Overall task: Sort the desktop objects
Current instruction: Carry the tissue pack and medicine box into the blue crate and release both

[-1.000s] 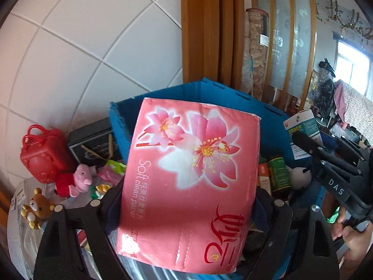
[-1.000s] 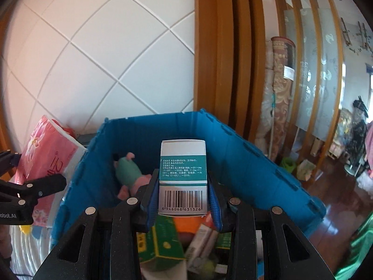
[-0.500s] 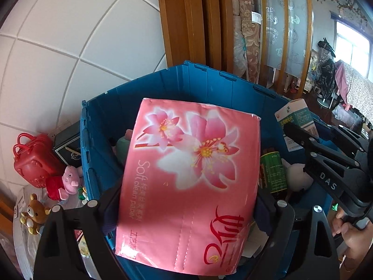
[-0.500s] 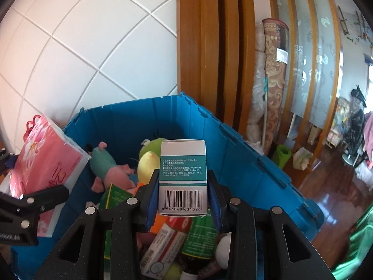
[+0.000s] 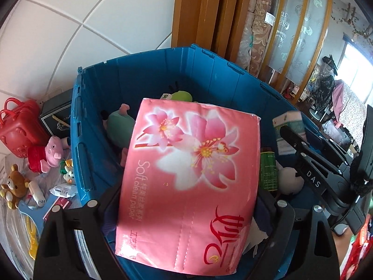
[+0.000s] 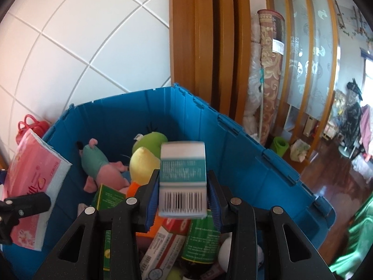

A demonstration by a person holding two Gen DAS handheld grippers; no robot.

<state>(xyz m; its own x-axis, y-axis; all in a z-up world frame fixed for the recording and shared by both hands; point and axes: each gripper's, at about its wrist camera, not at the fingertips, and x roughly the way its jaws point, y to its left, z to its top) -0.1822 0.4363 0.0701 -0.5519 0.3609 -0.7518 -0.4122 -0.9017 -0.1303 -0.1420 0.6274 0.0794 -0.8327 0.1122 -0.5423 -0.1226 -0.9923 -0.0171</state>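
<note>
- Since half a second ago, both claws sit farther over the blue crate [image 5: 149, 74]; the medicine box [image 6: 183, 182] now looks blurred and tipped, its barcode lower.
- Left claw [image 5: 186, 210] is clamped on one pink tissue pack [image 5: 188, 177], printed "Soft clean paper", held above the crate.
- Right claw [image 6: 183, 200] is clamped on one teal-and-white medicine box, over the crate's contents.
- Inside: one green plush [image 6: 151, 140], one yellow plush [image 6: 142, 163], one teal-and-pink plush [image 6: 100, 165].
- On the desk [image 5: 14, 224]: one red toy case [image 5: 17, 130], one pink pig plush [image 5: 49, 154], one bear plush [image 5: 14, 184].
</note>
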